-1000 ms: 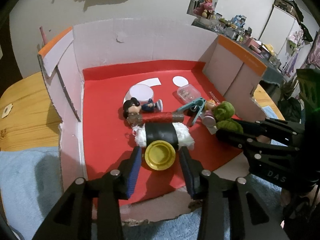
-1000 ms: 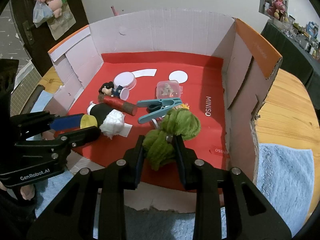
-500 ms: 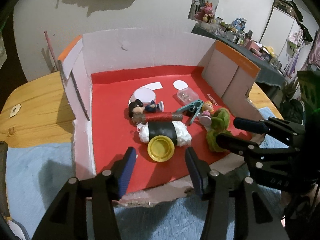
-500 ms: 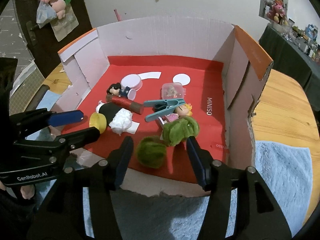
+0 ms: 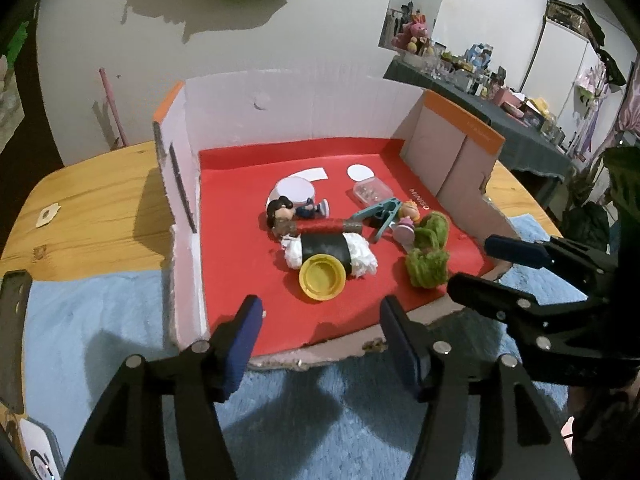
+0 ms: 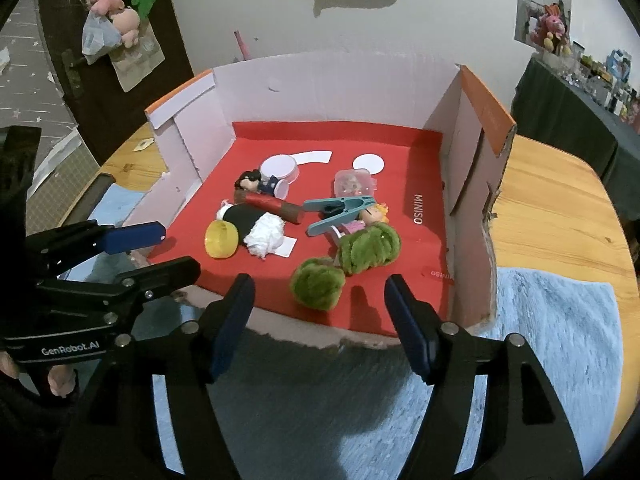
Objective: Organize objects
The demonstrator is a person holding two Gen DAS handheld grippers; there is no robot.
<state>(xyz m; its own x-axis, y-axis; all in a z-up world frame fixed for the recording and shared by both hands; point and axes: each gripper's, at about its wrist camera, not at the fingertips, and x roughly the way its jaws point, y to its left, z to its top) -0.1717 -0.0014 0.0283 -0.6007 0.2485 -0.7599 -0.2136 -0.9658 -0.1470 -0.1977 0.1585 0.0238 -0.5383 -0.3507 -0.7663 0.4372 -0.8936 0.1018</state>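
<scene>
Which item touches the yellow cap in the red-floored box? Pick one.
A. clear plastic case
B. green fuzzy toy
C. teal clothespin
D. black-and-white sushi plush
D: the yellow cap leans against the black-and-white sushi plush; the teal clothespin, clear plastic case and green fuzzy toy lie apart from it.

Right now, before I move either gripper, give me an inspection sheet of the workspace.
Surface: wooden table, blue mats in front.
Job's things: red-floored box holds green plush, yellow lid, sushi toy, teal clip, two figurines, clear case.
Clutter: white paper pieces on box floor.
Grippers: left gripper and right gripper open, empty, at the box's front edge.
Cables: nothing seen.
Surroundings: white wall, crowded shelf at right.
</scene>
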